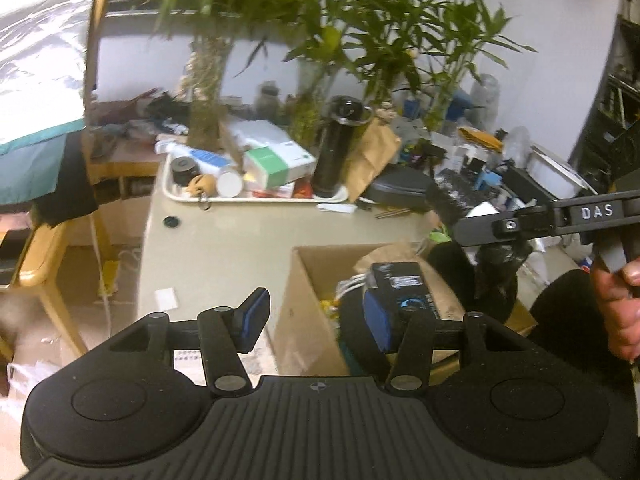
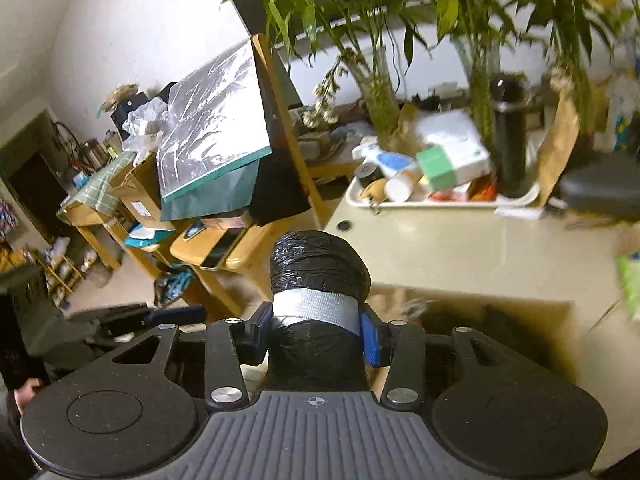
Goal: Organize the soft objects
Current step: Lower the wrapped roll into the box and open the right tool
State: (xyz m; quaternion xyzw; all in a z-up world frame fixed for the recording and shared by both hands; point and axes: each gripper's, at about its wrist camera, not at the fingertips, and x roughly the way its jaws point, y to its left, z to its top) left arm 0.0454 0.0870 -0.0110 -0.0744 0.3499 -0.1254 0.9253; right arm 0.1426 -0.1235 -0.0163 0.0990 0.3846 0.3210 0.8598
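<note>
In the right wrist view my right gripper is shut on a black plastic-wrapped roll with a grey band around it; the blue pads press on both its sides. The roll stands above the near edge of an open cardboard box. The left wrist view shows my left gripper open with nothing between its fingers, hovering over the box. In that view the right gripper comes in from the right with the roll over the box. The box holds a small black carton and other items.
The box rests against a beige table. A white tray of bottles and cartons, a tall black flask and glass vases of bamboo crowd the far side. A wooden chair is left. A hand grips the right tool.
</note>
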